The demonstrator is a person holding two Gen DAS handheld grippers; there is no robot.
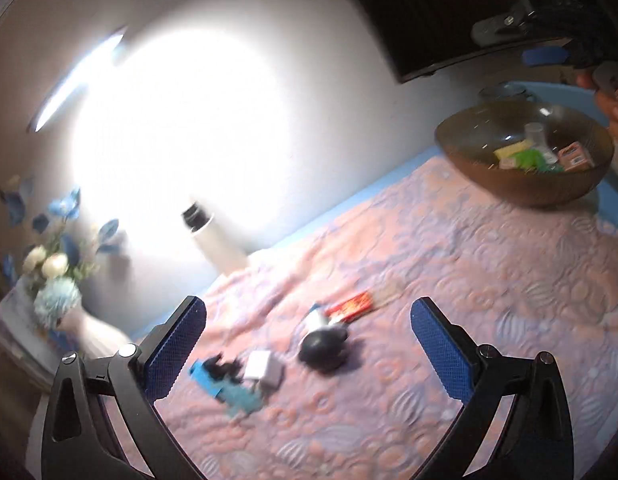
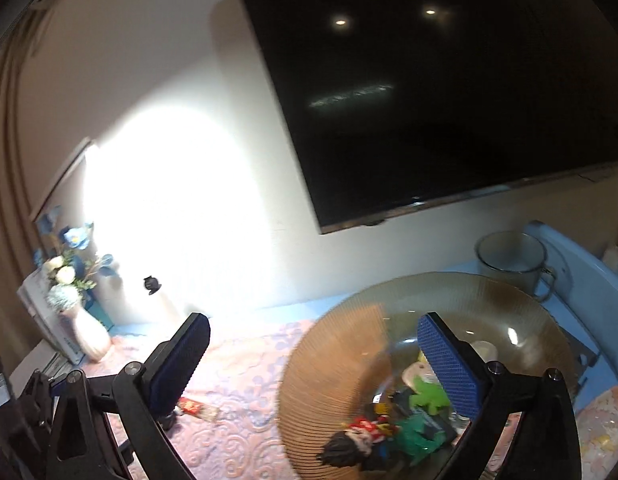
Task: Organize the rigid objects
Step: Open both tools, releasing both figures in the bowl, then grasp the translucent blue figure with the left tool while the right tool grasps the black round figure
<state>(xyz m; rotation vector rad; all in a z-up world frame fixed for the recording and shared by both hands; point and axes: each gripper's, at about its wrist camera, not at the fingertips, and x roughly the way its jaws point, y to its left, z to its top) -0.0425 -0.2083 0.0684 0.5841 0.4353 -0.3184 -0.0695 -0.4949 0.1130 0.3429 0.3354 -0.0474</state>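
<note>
The left gripper (image 1: pixel 309 344) was seen with its jaws spread wide and nothing between the blue pads (image 1: pixel 177 344). Ahead of it, on the pink patterned cloth (image 1: pixel 469 280), loose items lay scattered: a blue toy piece (image 1: pixel 229 388) at about 7 o'clock from a white block (image 1: pixel 265 368), a dark rounded object (image 1: pixel 323 350) at 3 o'clock from that block, and a red packet (image 1: pixel 351 307) at 1 o'clock from the dark object. All were blurred, so finer detail could not be told.

At 2 o'clock in the left view, a brown glass bowl (image 1: pixel 489 184) was set on the cloth, well apart from the loose items. Inside it were seen a yellow piece (image 1: pixel 513 149), a green piece (image 1: pixel 529 158), a clear cup (image 1: pixel 537 136) and a small orange box (image 1: pixel 575 157).

The right gripper (image 2: pixel 315 364) was likewise spread and empty, its right pad over the bowl (image 2: pixel 329 380). There a green toy (image 2: pixel 427 394) and a dark-haired figure in red (image 2: pixel 357 438) were held in the bowl. Beyond the bowl's rim, at 1 o'clock, a glass mug (image 2: pixel 509 256) was seen; its contents could not be told.
</note>
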